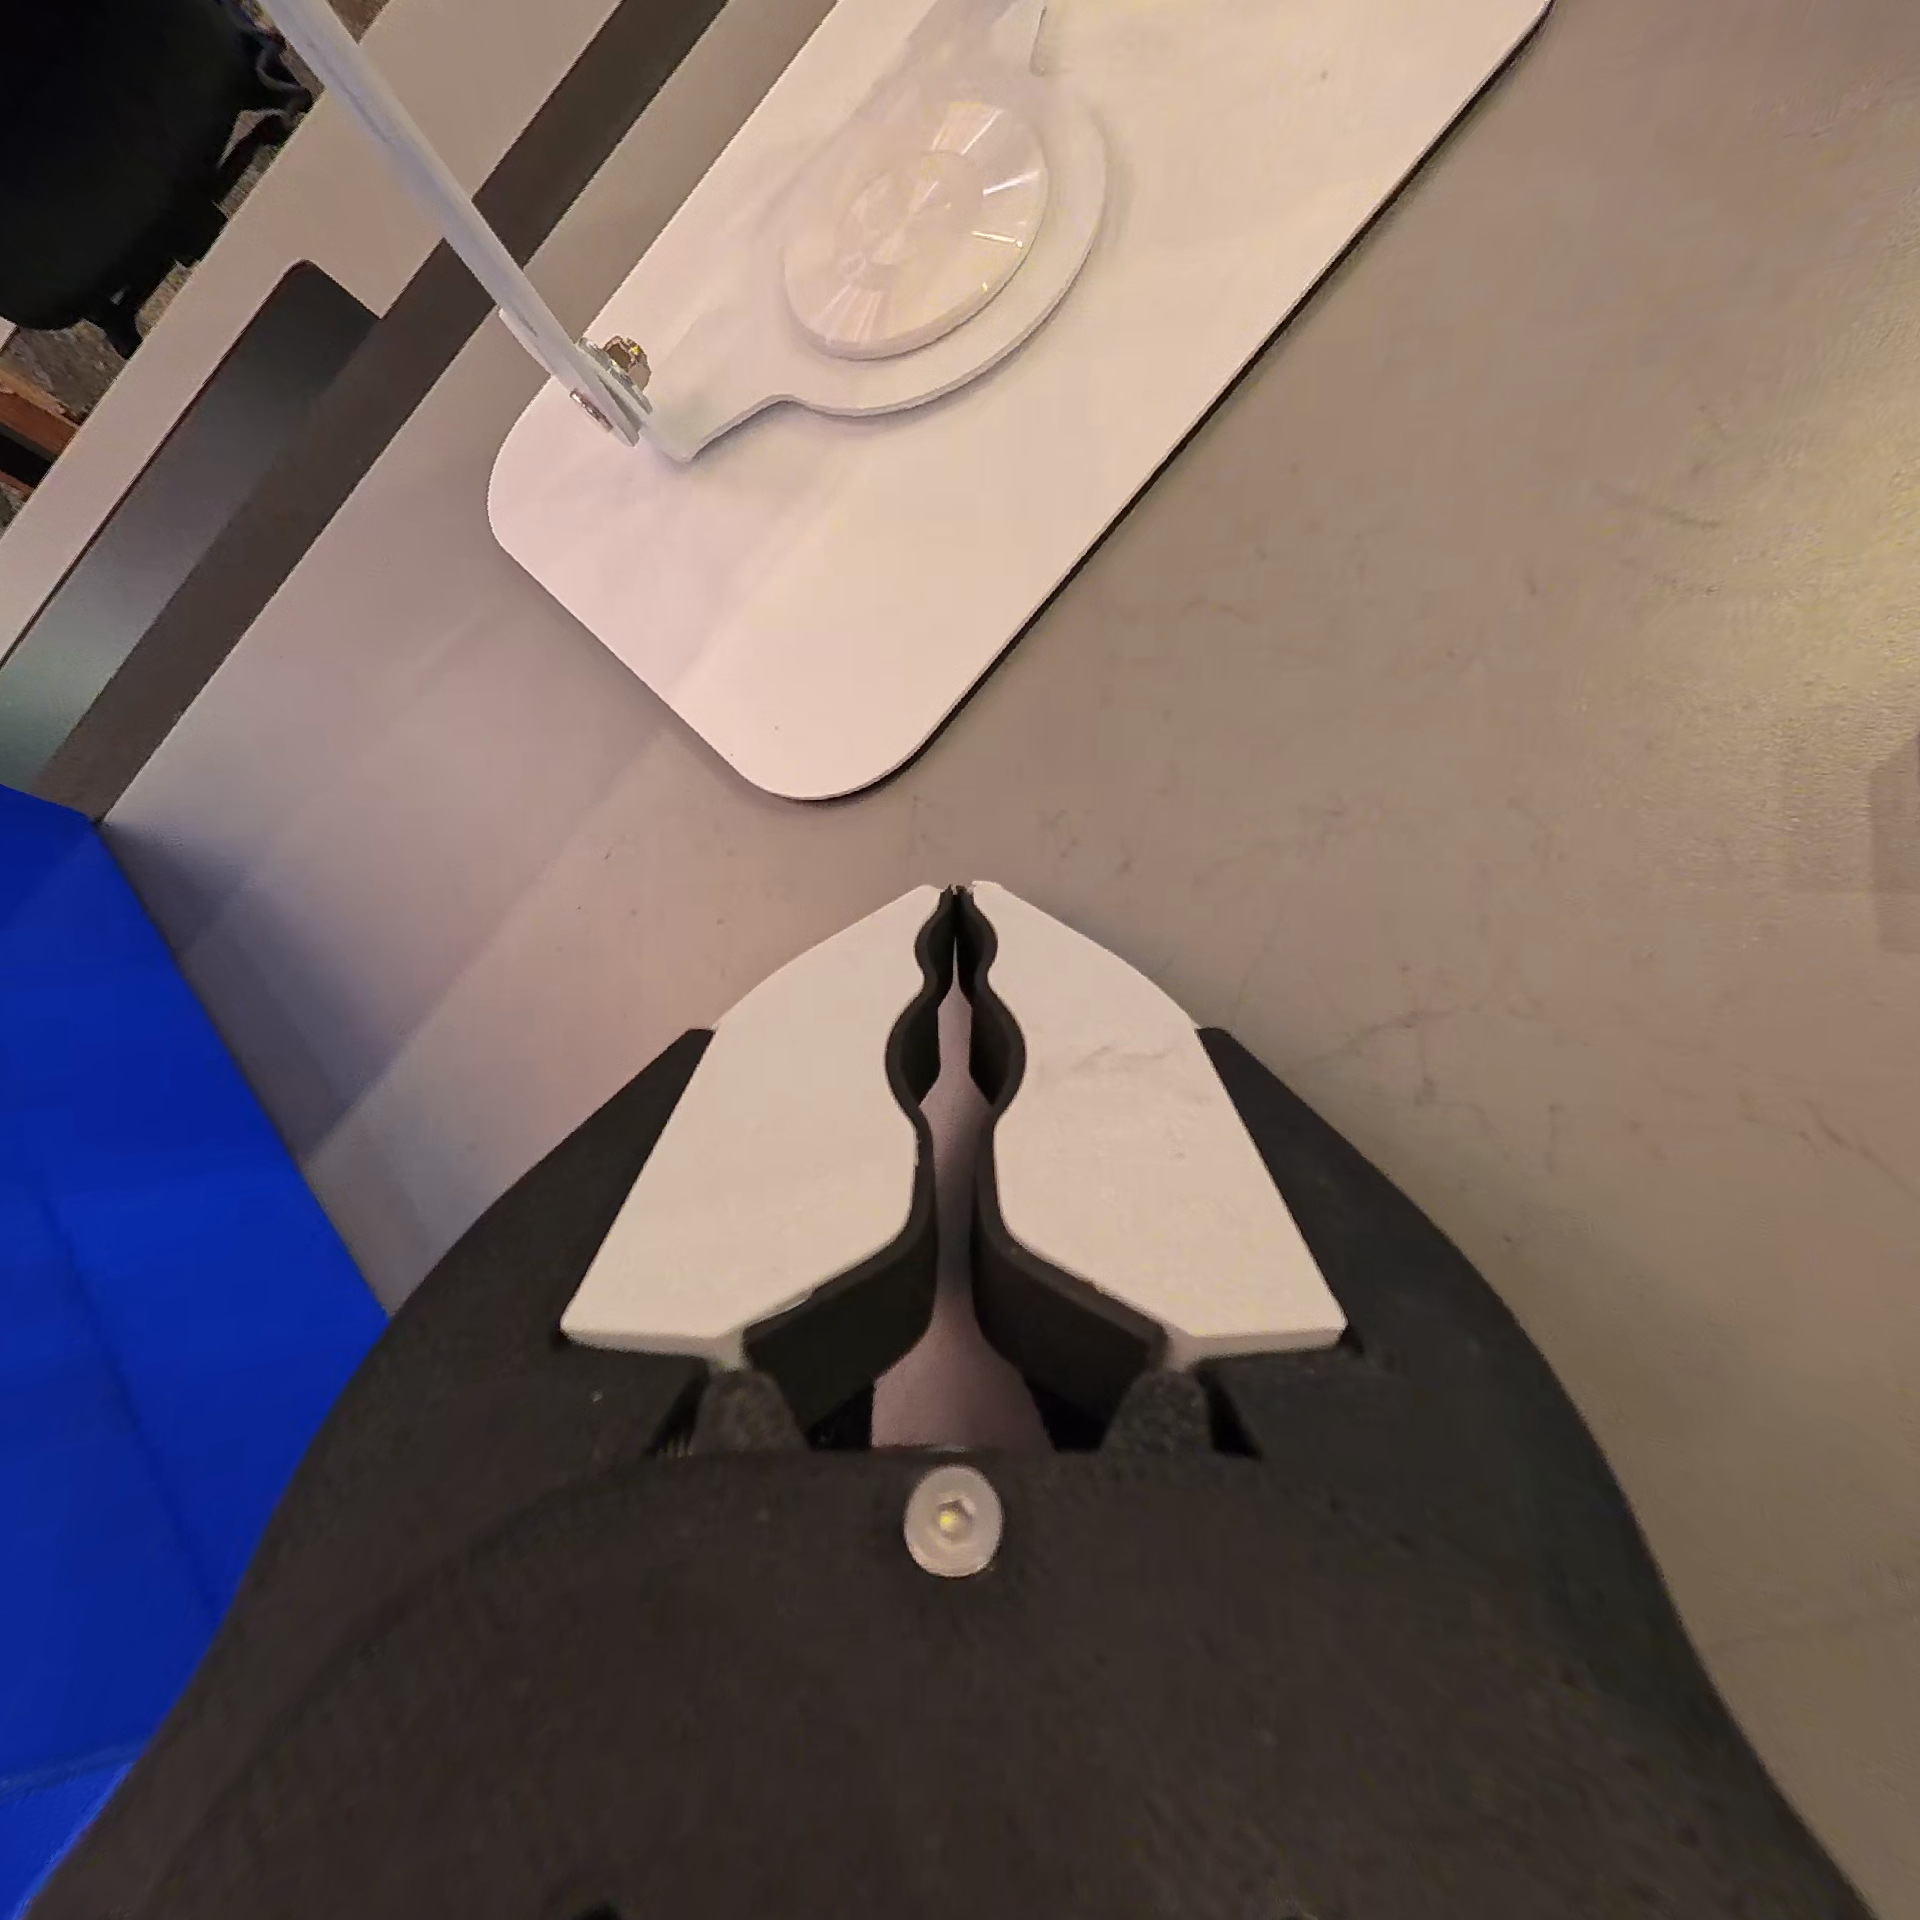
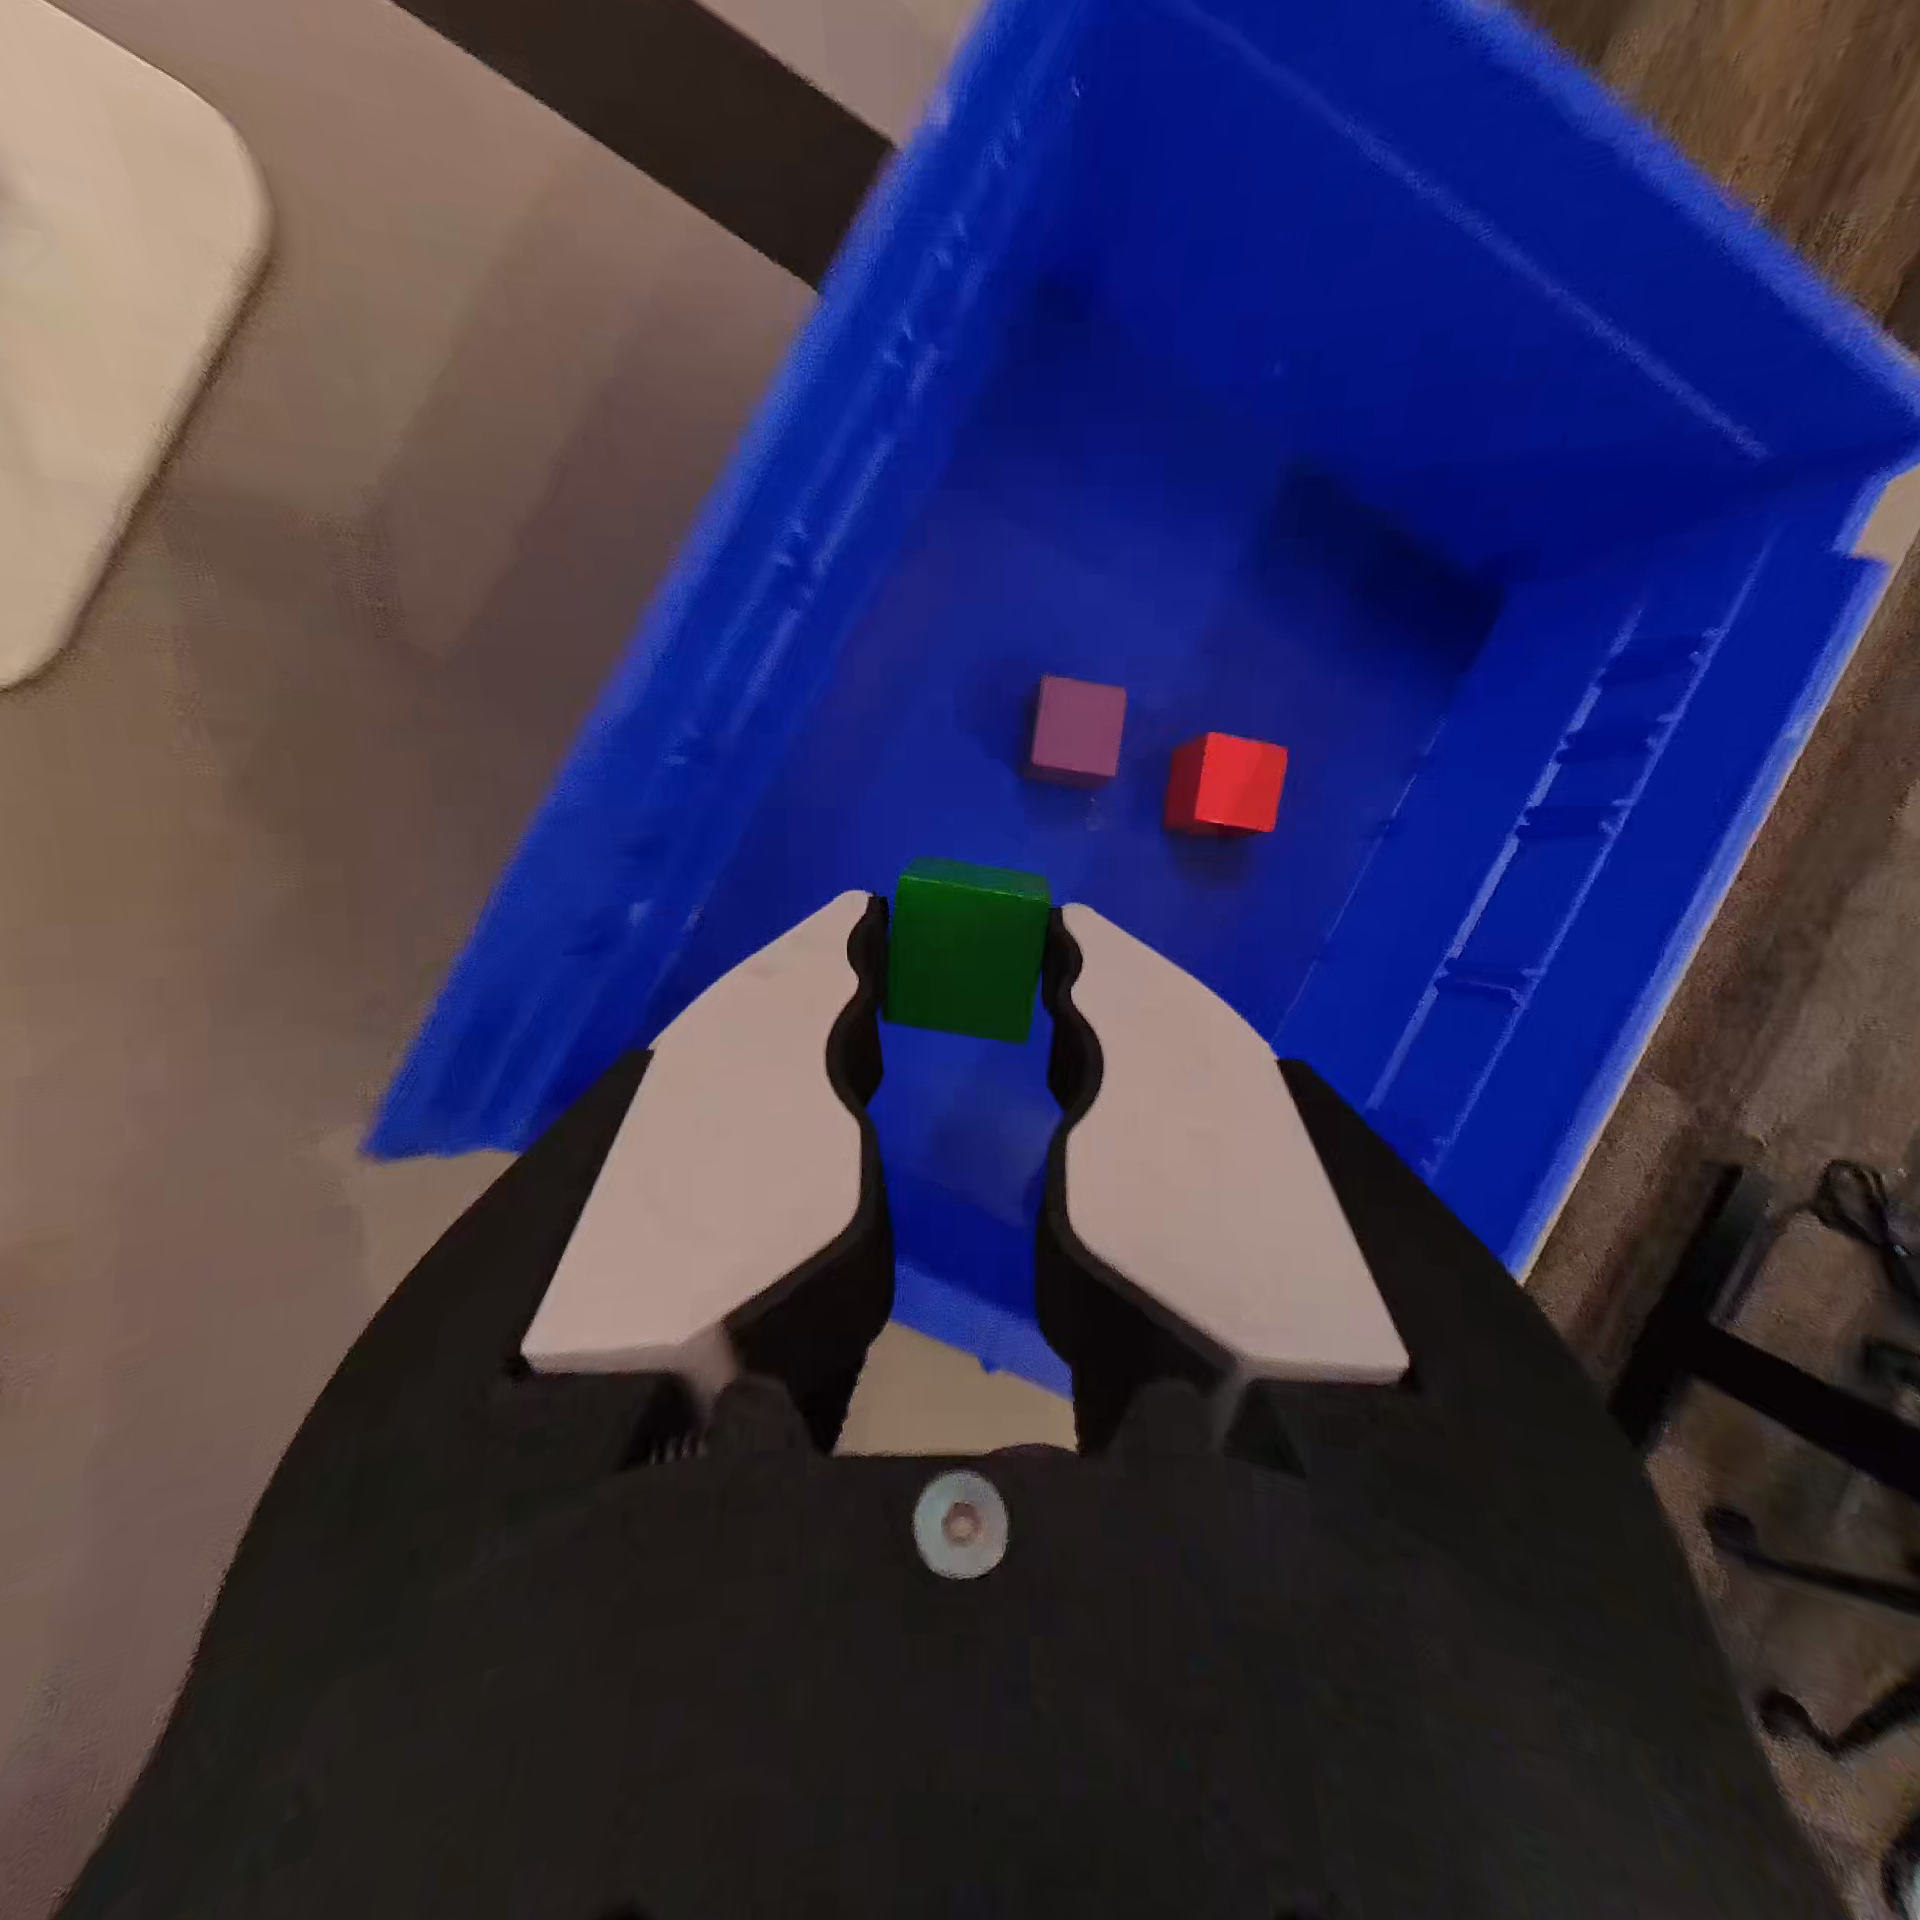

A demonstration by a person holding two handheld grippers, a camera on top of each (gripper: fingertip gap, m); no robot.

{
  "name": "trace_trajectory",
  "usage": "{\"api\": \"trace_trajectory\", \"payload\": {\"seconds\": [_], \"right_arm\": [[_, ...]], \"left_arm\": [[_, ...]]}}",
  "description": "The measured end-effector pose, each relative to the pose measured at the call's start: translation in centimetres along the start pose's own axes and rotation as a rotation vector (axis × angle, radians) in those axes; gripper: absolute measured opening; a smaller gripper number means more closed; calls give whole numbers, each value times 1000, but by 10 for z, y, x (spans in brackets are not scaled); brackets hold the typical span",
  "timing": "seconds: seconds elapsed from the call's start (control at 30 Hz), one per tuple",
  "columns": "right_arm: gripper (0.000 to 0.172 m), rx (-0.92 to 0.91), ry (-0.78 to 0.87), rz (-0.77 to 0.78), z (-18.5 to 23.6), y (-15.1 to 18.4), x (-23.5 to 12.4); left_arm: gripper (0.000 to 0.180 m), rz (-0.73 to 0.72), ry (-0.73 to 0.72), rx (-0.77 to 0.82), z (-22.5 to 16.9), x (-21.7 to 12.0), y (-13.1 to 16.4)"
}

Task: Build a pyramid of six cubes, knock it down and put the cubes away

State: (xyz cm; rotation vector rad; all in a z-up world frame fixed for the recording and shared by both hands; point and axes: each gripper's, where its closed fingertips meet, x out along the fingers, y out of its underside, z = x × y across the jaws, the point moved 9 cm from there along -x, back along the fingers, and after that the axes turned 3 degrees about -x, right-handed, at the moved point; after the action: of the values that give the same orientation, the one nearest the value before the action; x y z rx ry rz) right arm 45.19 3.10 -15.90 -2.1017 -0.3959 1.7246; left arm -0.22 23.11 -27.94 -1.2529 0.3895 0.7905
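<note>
The green cube (image 2: 966, 951) sat clamped between the right gripper (image 2: 966, 925) pads, both pressing its sides, held above the near floor of the blue bin (image 2: 1143, 312). Farther in lay a purple cube (image 2: 1081, 727) and, just right of it, a red cube (image 2: 1226, 781). The left gripper (image 1: 958, 891) hung fully closed on nothing over the grey table (image 1: 1455, 727), near a white lamp base (image 1: 831, 582).

We are viewing two matching grippers: left gripper (image 1: 957, 891) and right gripper (image 2: 966, 914), each showing a black textured body, white fingers (image 1: 790, 1132), wavy black pads (image 2: 857, 997) and a silver screw (image 1: 951, 1545).
</note>
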Motion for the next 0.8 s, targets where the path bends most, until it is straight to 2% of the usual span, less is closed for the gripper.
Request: {"api": "trace_trajectory", "payload": {"seconds": [0.2, 0.4, 0.5, 0.67, 0.8], "right_arm": [[30, -11, 30, 122, -1, 13, 61], [30, 12, -31, 137, 1, 17, 84], [30, 22, -47, 142, -1, 19, 88], [44, 44, -52, 152, -7, 21, 92], [50, 23, 4, 46, -3, 15, 50]], "left_arm": [[0, 1, -5, -3, 0, 0, 0], [0, 2, -7, -3, 1, 0, 0], [0, 2, -6, -3, 1, 0, 0], [0, 2, -6, -4, 1, 0, 0], [0, 2, -7, -3, 1, -1, 0]]}}
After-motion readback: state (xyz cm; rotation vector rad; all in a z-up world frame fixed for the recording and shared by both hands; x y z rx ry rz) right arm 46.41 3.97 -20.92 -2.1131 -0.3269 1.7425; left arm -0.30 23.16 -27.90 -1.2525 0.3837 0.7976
